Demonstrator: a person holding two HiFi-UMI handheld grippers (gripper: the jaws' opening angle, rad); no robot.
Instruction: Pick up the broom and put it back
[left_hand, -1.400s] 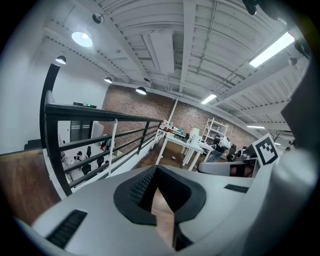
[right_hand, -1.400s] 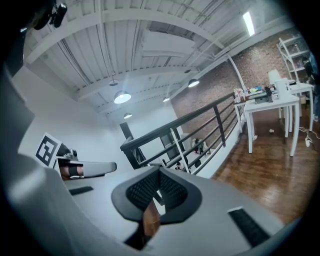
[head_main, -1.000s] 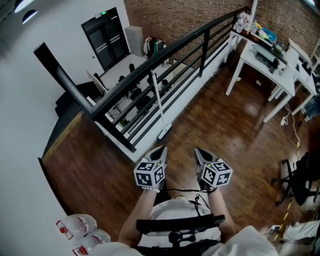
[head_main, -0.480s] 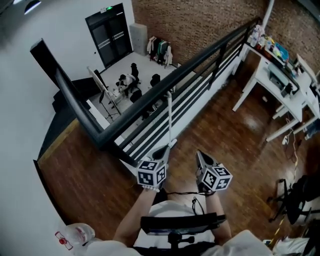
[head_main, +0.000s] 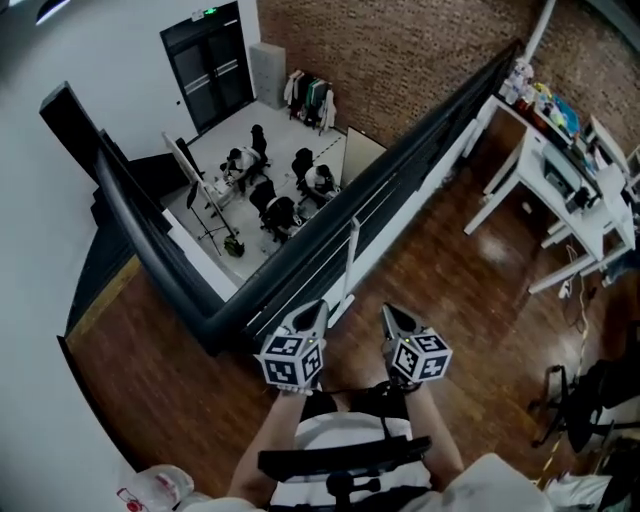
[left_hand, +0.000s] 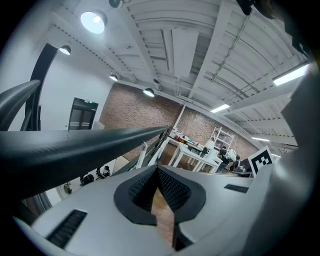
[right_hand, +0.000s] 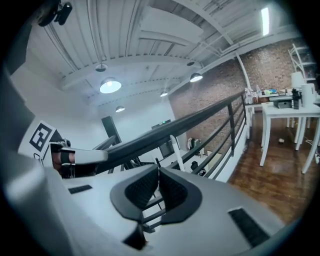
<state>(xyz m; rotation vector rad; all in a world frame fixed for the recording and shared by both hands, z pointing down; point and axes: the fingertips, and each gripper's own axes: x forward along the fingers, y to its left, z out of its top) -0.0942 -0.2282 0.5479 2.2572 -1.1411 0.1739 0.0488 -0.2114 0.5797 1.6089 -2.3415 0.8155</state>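
The broom (head_main: 351, 255) has a white handle and leans upright against the black railing (head_main: 420, 140); its head rests on the wooden floor just ahead of my grippers. In the head view my left gripper (head_main: 311, 313) and right gripper (head_main: 387, 317) are held side by side, pointing at the railing, a short way from the broom's foot. Both are shut with nothing between the jaws. The white handle (left_hand: 142, 152) stands ahead and a little left in the left gripper view. In the right gripper view the broom handle (right_hand: 176, 151) rises just right of the jaw tips.
The railing runs diagonally along the edge of a mezzanine; below it lies a lower floor with people seated at desks (head_main: 270, 190). White tables (head_main: 560, 190) with clutter stand at the right, an office chair (head_main: 590, 400) at the lower right, and plastic bags (head_main: 165, 485) at the bottom left.
Both grippers have travelled forward across the wooden floor toward the railing. The broom, earlier well ahead, now stands just in front of the jaw tips. Both stay shut.
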